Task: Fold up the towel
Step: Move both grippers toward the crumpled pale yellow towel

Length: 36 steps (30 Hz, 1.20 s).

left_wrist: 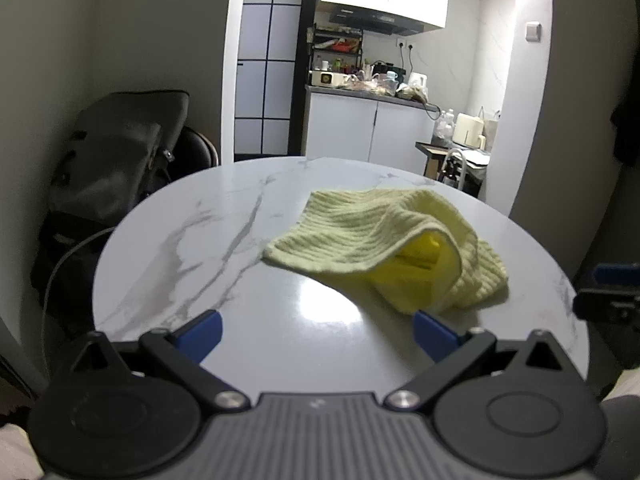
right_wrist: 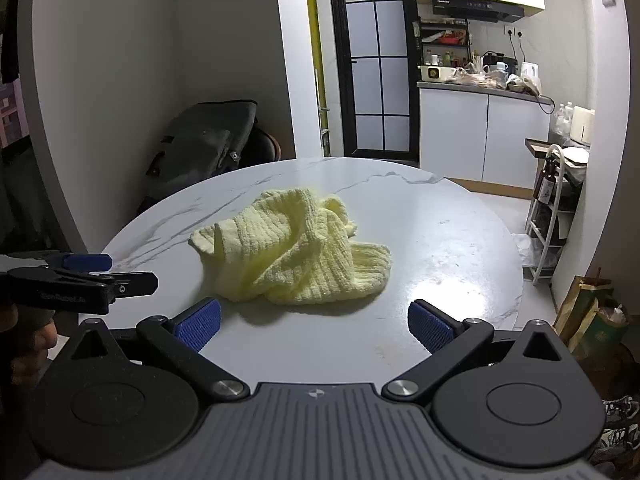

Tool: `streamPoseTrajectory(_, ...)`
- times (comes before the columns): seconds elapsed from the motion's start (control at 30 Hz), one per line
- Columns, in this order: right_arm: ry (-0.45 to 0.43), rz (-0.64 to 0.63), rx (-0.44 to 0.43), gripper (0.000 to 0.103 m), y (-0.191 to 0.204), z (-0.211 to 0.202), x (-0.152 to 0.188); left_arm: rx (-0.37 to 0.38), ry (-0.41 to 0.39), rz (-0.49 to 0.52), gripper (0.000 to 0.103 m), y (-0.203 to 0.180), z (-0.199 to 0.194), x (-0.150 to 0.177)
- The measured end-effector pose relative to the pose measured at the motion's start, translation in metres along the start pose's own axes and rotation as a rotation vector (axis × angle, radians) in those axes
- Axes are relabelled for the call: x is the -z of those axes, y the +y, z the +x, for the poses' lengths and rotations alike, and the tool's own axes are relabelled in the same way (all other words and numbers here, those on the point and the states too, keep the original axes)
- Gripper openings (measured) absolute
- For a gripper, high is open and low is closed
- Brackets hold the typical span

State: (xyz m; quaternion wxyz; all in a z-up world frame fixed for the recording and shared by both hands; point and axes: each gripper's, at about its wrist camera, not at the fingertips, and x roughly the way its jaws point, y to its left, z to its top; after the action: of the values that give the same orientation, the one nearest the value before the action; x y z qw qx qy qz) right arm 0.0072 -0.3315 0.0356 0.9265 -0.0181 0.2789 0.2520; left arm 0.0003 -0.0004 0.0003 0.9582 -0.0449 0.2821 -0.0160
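Note:
A pale yellow ribbed towel (left_wrist: 384, 240) lies crumpled on a round white marble table (left_wrist: 208, 240). Its near edge curls up and shows a brighter yellow underside. In the right wrist view the towel (right_wrist: 296, 248) sits bunched in folds at the middle of the table (right_wrist: 440, 248). My left gripper (left_wrist: 316, 334) is open and empty, short of the towel's near edge. My right gripper (right_wrist: 314, 326) is open and empty, just short of the towel. The left gripper also shows at the left edge of the right wrist view (right_wrist: 80, 276).
A dark bag (left_wrist: 120, 160) rests on a chair behind the table at the left. A kitchen counter (left_wrist: 368, 120) with clutter stands beyond. A white rack (right_wrist: 556, 208) and paper bags (right_wrist: 592, 312) stand on the floor to the right of the table.

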Motion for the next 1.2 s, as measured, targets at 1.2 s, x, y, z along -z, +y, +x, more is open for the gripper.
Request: streamPoseTrajectory(1.2,-0.002,-0.005,0.018,0.102,-0.018,-0.003,0.008,0.040,-0.058,0.055,0.098,-0.023,-0.005,-0.002)
